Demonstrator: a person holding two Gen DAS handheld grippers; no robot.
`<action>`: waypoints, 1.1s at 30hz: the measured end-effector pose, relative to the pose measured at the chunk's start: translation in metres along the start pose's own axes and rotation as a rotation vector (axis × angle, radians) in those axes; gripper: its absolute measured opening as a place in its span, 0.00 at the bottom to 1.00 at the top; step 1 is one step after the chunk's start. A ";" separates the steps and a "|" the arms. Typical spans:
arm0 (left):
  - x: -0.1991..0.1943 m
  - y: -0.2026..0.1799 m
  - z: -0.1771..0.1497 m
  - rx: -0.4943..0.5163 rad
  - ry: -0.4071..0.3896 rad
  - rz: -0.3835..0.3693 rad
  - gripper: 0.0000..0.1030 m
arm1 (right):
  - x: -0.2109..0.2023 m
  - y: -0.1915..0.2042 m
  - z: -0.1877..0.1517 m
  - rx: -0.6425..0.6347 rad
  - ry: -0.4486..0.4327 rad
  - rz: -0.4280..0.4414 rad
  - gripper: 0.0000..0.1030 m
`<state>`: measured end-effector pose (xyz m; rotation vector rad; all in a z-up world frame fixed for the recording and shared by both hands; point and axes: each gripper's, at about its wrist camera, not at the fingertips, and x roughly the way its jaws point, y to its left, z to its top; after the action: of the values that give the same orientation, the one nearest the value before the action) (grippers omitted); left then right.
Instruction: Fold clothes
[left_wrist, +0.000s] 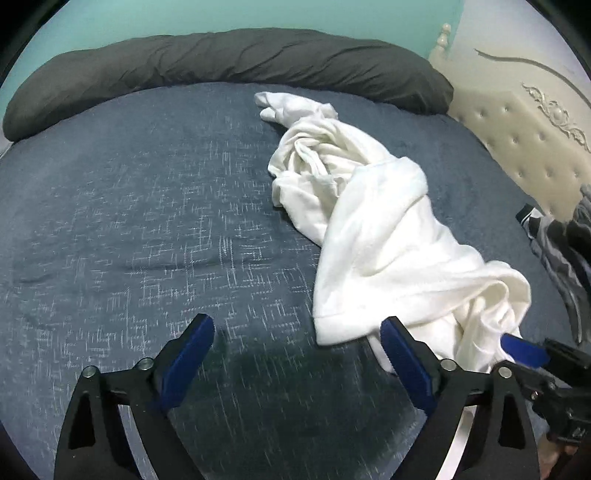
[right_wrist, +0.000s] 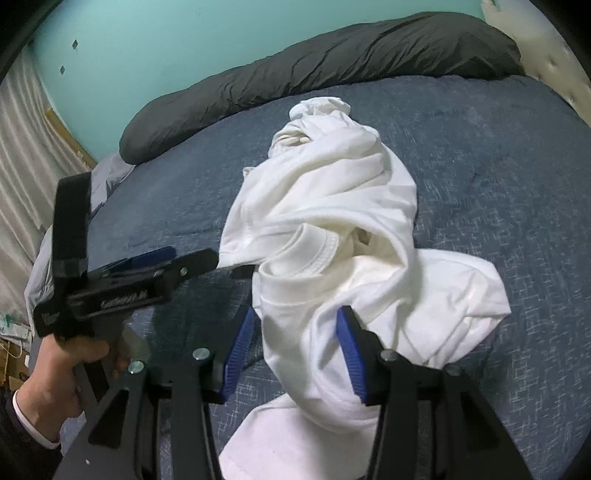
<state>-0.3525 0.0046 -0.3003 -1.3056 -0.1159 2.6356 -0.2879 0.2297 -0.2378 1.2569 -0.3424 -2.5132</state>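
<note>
A crumpled white shirt (left_wrist: 373, 221) lies on the blue bedspread (left_wrist: 129, 206), stretching from near the pillow down to the front right. My left gripper (left_wrist: 297, 330) is open wide just above the bed. The shirt's hemmed corner lies between its blue pads, close to the right one, and neither pad presses on it. In the right wrist view my right gripper (right_wrist: 295, 325) is shut on a bunched fold of the white shirt (right_wrist: 332, 221), which fills the space between its pads. The left gripper (right_wrist: 229, 264) comes in from the left, its tips at the shirt's edge, held by a person's hand (right_wrist: 62, 354).
A long dark grey pillow (left_wrist: 229, 62) lies along the far edge of the bed against a teal wall. A cream tufted headboard (left_wrist: 517, 140) stands at the right, with a dark striped garment (left_wrist: 561, 243) below it. A pale curtain (right_wrist: 22, 166) hangs at the left.
</note>
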 end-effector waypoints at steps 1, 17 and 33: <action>0.002 0.000 0.000 0.008 0.002 -0.001 0.80 | 0.001 -0.001 -0.001 0.001 0.001 0.002 0.46; 0.026 -0.008 -0.003 0.004 0.057 -0.146 0.31 | 0.005 -0.007 -0.003 0.007 -0.008 0.045 0.46; -0.003 -0.013 0.003 0.036 -0.014 -0.129 0.07 | 0.006 -0.004 -0.002 0.027 -0.012 0.024 0.46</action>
<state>-0.3511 0.0164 -0.2937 -1.2258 -0.1494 2.5273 -0.2905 0.2308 -0.2449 1.2412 -0.3928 -2.5047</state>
